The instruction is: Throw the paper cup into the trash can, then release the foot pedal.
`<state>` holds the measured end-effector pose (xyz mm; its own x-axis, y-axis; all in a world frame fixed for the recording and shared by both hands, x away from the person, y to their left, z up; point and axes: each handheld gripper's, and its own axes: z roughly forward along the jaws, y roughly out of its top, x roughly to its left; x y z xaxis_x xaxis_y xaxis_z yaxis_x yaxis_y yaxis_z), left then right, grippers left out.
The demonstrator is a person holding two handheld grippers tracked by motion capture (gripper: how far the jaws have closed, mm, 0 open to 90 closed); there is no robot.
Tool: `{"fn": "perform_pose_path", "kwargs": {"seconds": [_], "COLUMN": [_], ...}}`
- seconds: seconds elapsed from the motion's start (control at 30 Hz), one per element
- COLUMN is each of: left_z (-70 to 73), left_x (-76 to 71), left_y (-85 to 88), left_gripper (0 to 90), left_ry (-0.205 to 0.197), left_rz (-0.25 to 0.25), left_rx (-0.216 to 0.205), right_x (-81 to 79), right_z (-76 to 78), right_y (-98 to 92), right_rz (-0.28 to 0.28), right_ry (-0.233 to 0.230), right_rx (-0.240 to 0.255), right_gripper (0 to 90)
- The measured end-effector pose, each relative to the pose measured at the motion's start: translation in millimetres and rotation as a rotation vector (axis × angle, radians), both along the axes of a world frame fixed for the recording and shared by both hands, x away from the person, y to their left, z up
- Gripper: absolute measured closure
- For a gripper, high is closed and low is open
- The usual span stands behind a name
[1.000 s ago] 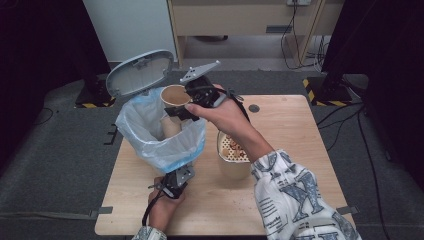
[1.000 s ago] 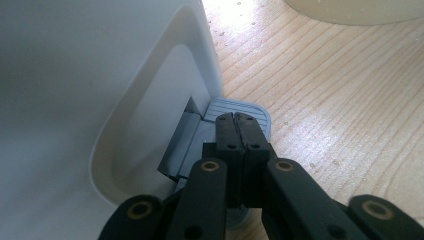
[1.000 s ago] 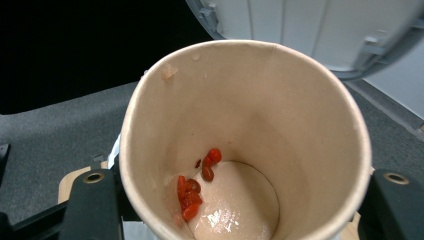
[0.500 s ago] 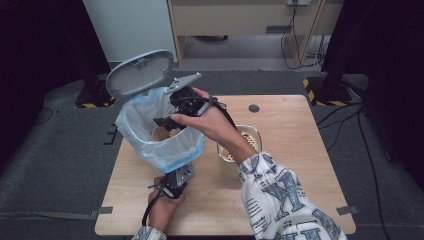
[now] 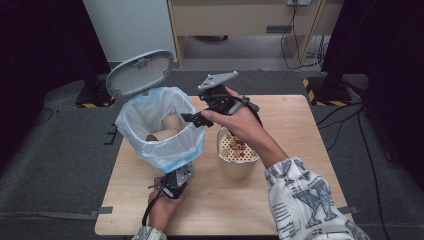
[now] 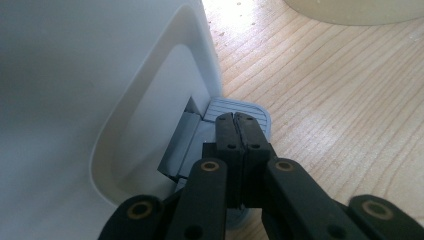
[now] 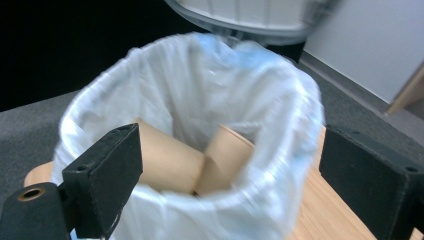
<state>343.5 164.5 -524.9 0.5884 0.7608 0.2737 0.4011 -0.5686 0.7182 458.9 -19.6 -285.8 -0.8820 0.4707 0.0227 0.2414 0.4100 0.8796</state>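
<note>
Paper cup (image 7: 227, 155) in bin, below open right tool (image 7: 225, 190)

Your right sleeve (image 5: 305, 200) is white with a dark grey scribbled print. Each hand-held gripper is black: the right hand-held gripper (image 5: 192, 118) carries a grey three-cornered plate on top, and the left hand-held gripper (image 5: 176, 181) trails a black cable. Its jaw links show brass-coloured rivets in the left gripper view.
</note>
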Motion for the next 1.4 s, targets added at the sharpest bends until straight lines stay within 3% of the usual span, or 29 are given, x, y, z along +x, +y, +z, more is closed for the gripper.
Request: {"fn": "perform_pose_path", "kwargs": {"seconds": [0.43,0.5,0.53,0.63,0.67,0.77,0.87,1.07,1.27,1.4], "left_z": [0.0,1.9,4.5,18.1,18.4,19.3,17.9,15.5,16.0,16.0], "left_x": [-0.6,-3.5,-6.2,-23.7,-29.2,-35.4,-33.7,-30.8,-29.1,-28.6], "left_y": [1.2,2.3,2.9,4.3,2.0,-1.7,-2.4,-0.7,1.9,2.7], "left_gripper": [88.0,78.5,71.3,62.0,58.5,50.5,43.4,34.3,31.2,30.7], "left_ry": [0.004,0.019,0.019,-0.027,-0.008,0.014,0.035,0.06,0.075,0.079], "left_rz": [0.006,0.019,0.002,0.018,0.029,-0.013,-0.021,-0.041,-0.051,-0.056], "left_rx": [-0.023,-0.048,-0.064,-0.123,-0.16,-0.176,-0.178,-0.186,-0.188,-0.189], "right_x": [3.7,2.9,2.9,3.7,4.4,6.0,6.1,7.6,12.1,10.3], "right_z": [-11.0,-16.0,-19.1,-27.6,-30.5,-40.1,-53.2,-74.5,-87.9,-93.8], "right_y": [-66.6,-83.3,-92.3,-120.3,-129.6,-153.5,-172.5,-191.7,-203.7,-209.3], "right_rz": [-0.098,-0.136,-0.155,-0.217,-0.24,-0.322,-0.401,-0.463,-0.554,-0.579], "right_ry": [-0.001,0.004,0.008,0.012,0.013,0.021,0.032,0.049,0.05,0.046], "right_rx": [0.028,0.028,0.022,0.02,0.02,0.026,0.029,0.011,0.012,0.012], "right_gripper": [11.0,10.3,9.6,9.1,8.8,8.0,7.5,6.6,7.0,6.3]}}
